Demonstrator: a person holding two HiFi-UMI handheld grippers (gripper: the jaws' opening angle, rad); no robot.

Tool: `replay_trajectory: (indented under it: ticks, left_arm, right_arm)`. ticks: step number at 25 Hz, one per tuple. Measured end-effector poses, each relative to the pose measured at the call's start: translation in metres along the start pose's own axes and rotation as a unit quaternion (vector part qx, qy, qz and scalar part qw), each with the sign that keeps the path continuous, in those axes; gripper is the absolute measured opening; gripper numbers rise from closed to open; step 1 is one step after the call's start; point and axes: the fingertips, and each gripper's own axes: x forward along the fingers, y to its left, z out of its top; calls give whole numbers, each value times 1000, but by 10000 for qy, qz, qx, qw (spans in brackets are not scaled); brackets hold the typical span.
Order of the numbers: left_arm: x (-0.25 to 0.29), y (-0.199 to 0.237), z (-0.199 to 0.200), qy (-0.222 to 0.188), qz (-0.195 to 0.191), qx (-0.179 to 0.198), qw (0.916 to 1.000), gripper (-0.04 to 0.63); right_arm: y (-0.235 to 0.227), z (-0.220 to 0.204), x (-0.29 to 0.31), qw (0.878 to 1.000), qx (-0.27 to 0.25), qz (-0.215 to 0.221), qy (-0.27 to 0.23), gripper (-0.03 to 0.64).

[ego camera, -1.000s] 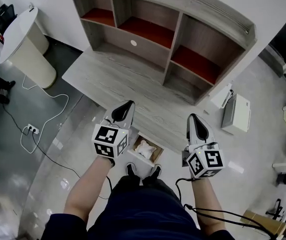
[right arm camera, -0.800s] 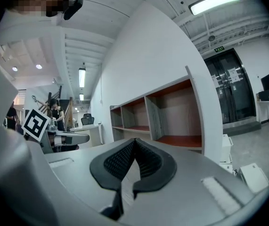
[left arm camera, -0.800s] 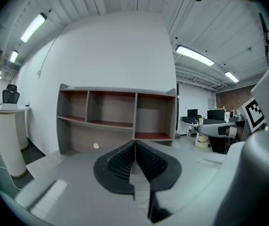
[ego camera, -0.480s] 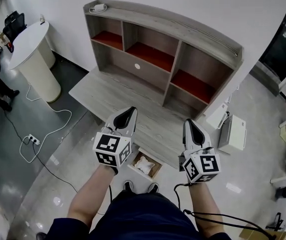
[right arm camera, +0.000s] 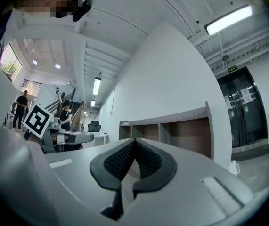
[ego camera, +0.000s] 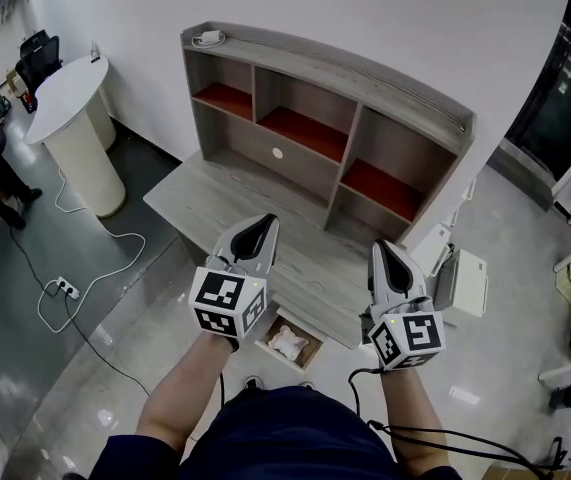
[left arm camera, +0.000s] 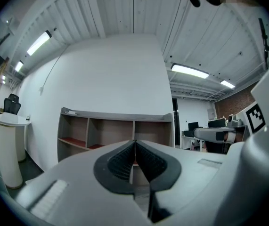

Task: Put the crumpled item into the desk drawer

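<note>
The crumpled item [ego camera: 287, 340] lies in the open desk drawer [ego camera: 313, 348], just below the front edge of the desk [ego camera: 220, 200]. We hold our left gripper [ego camera: 261, 224] and right gripper [ego camera: 383, 250] above the desktop, both with jaws pressed together on nothing.

The head view looks steeply down from above the person onto the desk [ego camera: 235, 198], with the left tool [ego camera: 265, 223] and right tool [ego camera: 383, 248] close under the lens; the left gripper view sits just behind its own jaws, facing level toward the shelf unit [left arm camera: 106, 131]; the right gripper view does likewise from further right, seeing it aslant; all three share that shelf unit; each gripper view catches the other tool at its edge.
</note>
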Motion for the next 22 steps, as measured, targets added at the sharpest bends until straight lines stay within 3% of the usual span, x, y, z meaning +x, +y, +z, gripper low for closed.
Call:
replay_trajectory:
  ticks: [6,22]
  left_arm:
    - [-5,-2,6,-108,42,190,9998,8]
    - [4,24,-20,41,82,-168,9998,8]
  right_arm:
    - [3,2,2,10000,-13,58,-30,6]
    - [4,-19,22,9996,-26,-1,268,6]
